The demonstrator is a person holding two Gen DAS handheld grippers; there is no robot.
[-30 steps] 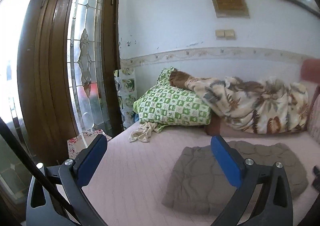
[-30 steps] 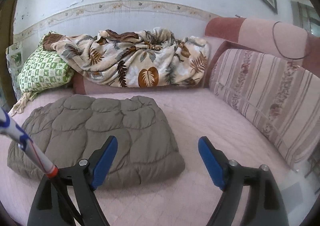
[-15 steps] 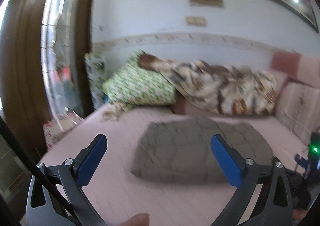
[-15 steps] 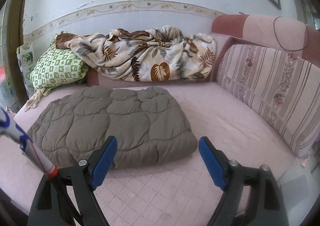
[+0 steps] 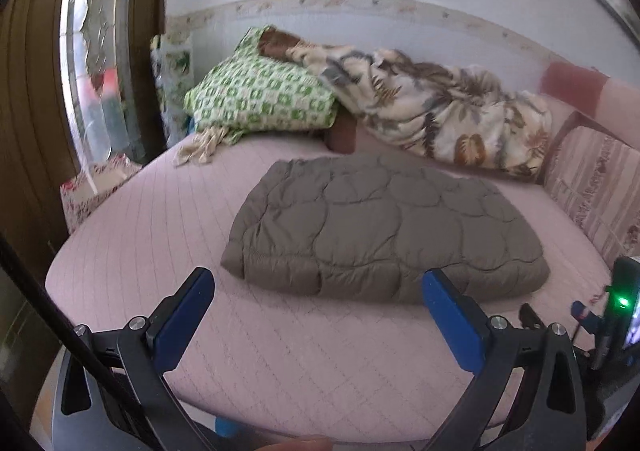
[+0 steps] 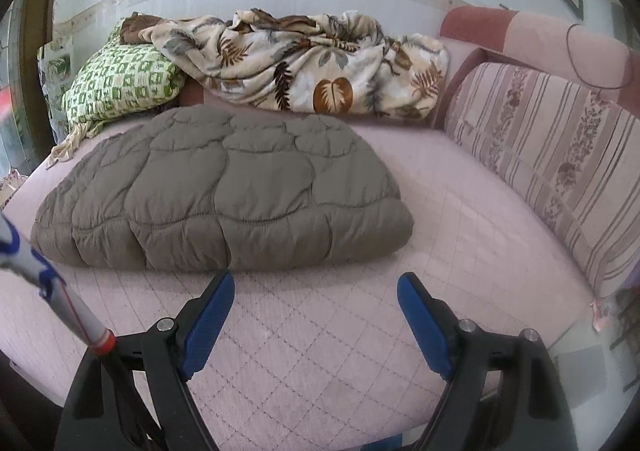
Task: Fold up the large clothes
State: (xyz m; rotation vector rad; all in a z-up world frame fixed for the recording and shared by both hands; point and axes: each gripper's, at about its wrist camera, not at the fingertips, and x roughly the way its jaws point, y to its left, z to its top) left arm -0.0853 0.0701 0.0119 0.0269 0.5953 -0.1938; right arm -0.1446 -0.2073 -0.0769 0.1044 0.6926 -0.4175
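A brown quilted padded garment lies folded into a thick flat rectangle on the pink bed. It also shows in the right wrist view. My left gripper is open and empty, held back from the garment's near edge over the bed's front. My right gripper is open and empty, just in front of the garment's near right edge. Neither gripper touches the garment.
A green patterned pillow and a crumpled leaf-print blanket lie at the back by the wall. A striped cushion lines the right side. A wooden door with glass stands at the left.
Both grippers have pulled back toward the bed's front edge. The left view has swung right, from the door to the garment. The garment has not moved.
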